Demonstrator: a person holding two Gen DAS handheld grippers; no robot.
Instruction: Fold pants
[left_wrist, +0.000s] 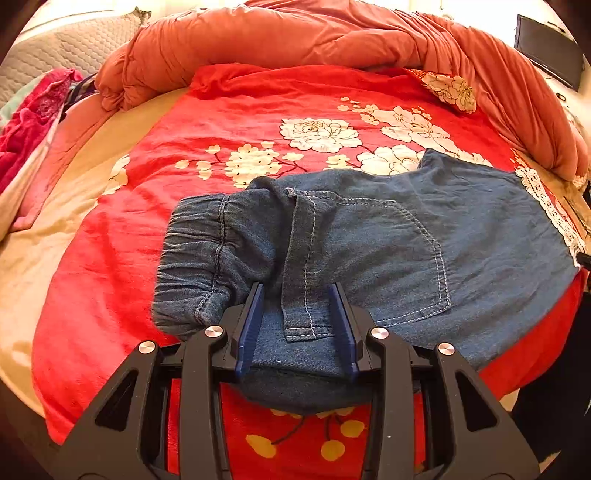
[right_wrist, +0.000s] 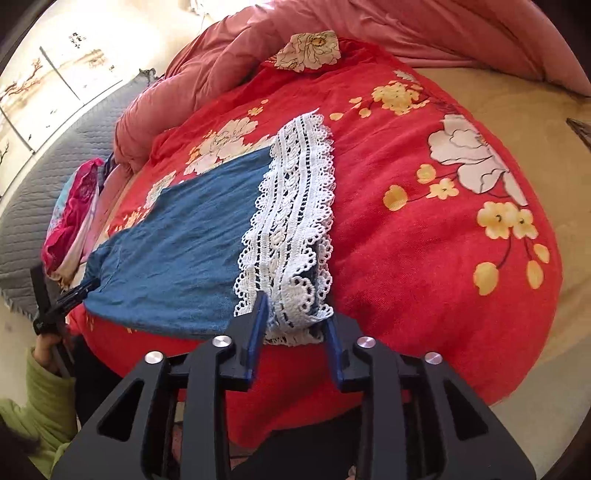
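Pants lie flat on the red floral blanket spread over the bed, near its front edge, already doubled leg on leg by the look of it. Long axis runs side to side across my front: elastic waistband at my left, lace-trimmed cuff at my right. My left hand-held gripper sits at the near edge of the waist end, fingers apart, straddling the denim beside the fly strip; cloth lies between the blue pads but they are not pressed onto it, so no grip yet. My right hand-held gripper is at the near edge of the cuff end, fingers likewise apart, the white lace resting in the gap, nothing clamped. From the right wrist view the left tool shows small at the far waist end, so the two are well apart, one at each end of the garment. Each end is served by its own arm: waist nearer left, cuff nearer right. Judgement: the next fold goes along the long axis, one end carried over onto the other, most likely cuff toward waistband, so both grippers must first close on the near corners. Risk: the lace is thin and openwork and may slip out or snag in the pads; doubled layers may shear apart if only the top layer is caught. Orange duvet bunched behind, clear of the work.
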